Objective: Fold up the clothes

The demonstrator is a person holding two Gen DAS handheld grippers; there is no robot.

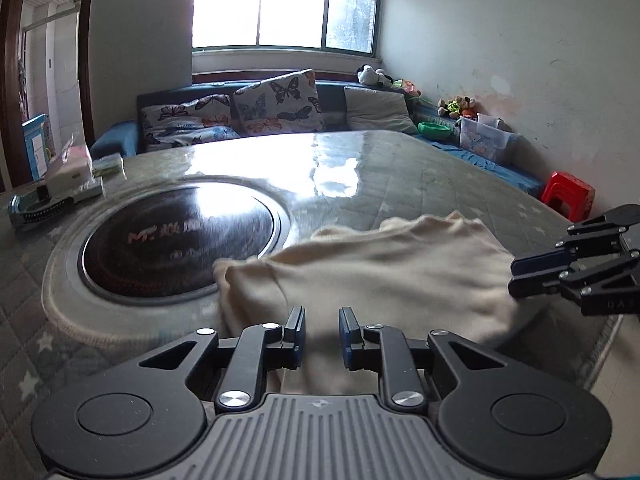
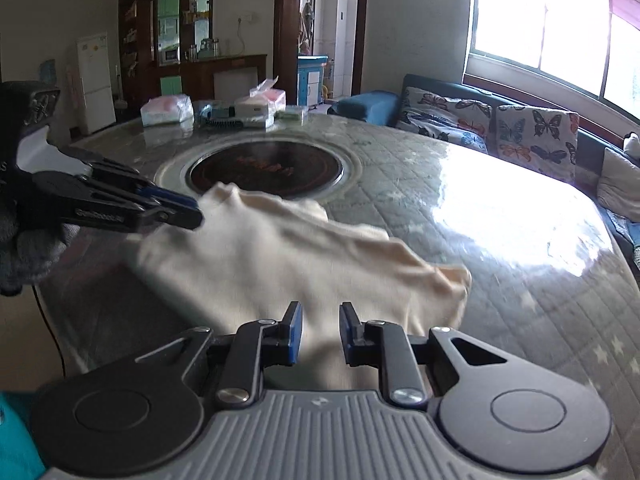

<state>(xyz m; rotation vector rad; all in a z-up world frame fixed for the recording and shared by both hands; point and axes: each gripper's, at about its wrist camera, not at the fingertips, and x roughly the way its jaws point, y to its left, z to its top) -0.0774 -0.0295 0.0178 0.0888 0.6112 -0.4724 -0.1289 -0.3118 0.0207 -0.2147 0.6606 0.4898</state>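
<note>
Left wrist view gives us one cream garment (image 1: 384, 276), soft knit, rumpled into shallow ridges and blurred at its edges, spread on the near part of a round table (image 1: 420, 172). That table wears a quilted grey cover printed with pale stars under a glossy clear sheet, and a single black glass cooker disc (image 1: 176, 248) with a metal ring is sunk in its middle; the cloth's far corner just reaches that ring.

We count two grippers, each with two black fingers faced in blue pads. Our left gripper (image 1: 322, 334) points downward over the cloth's near edge, its jaws narrowly parted with cream fabric showing in the gap; we cannot tell whether the pads pinch it. Our right gripper (image 2: 320, 330) sits the same way at the garment's other near edge, equally uncertain.

From the right wrist view, the left gripper reaches in sideways, held by a hand in a grey knitted glove (image 2: 28, 256).

Three butterfly cushions (image 1: 280, 100) line a blue sofa (image 1: 116, 140) beyond.
</note>
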